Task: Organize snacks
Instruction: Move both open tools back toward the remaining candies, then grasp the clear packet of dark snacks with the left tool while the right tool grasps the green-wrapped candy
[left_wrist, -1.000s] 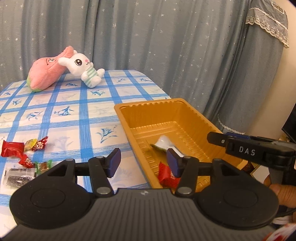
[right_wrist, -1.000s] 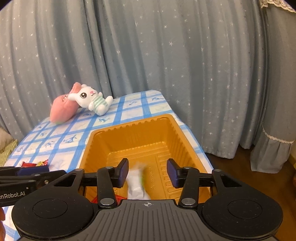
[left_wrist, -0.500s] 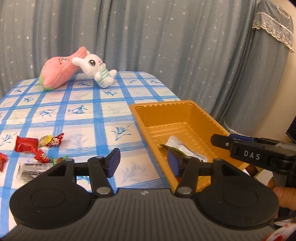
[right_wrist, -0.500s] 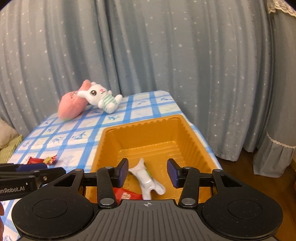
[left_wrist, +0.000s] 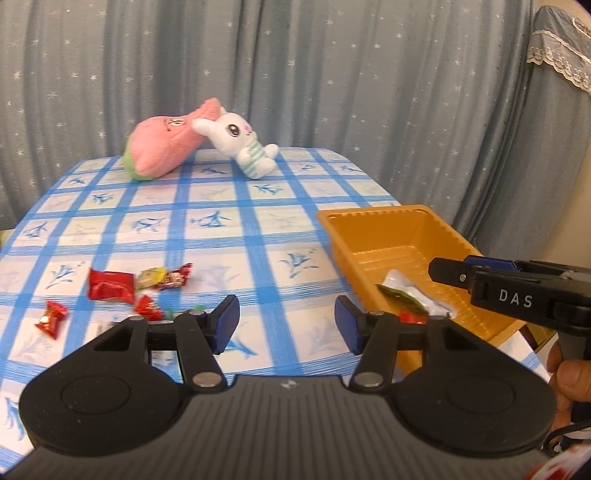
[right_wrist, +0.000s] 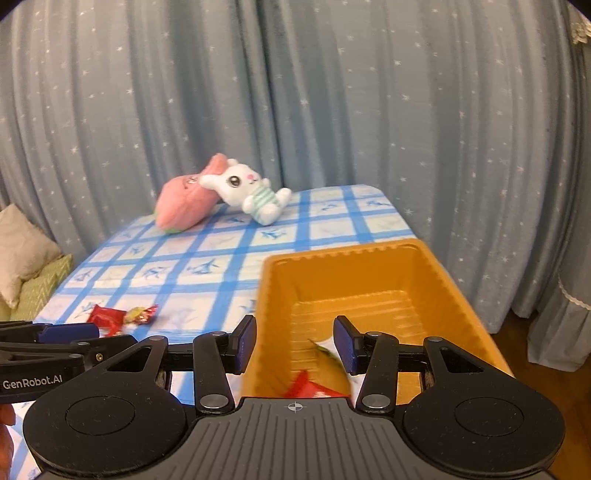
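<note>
I hold both hand-held grippers, left (left_wrist: 286, 321) and right (right_wrist: 294, 343), apart; ribbed orange plastic tray (left_wrist: 397, 240) contains a crinkly white-green wrapper (left_wrist: 408, 291).

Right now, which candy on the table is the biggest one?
The plain red packet, lying left of the yellow-green candy. It is a wide flat pouch; the other sweets around it are small twisted wrappers.

A table (left_wrist: 258, 229) lies ahead of the left gripper (left_wrist: 286, 323). Loose snacks (left_wrist: 140, 284) sit on it just ahead and left of that gripper. A tray (left_wrist: 373, 216) lies to its right, with two packets (left_wrist: 404, 295) inside. Two plush toys (left_wrist: 207, 147) rest touching at the table's far edge, curtains (left_wrist: 295, 74) behind them.
</note>
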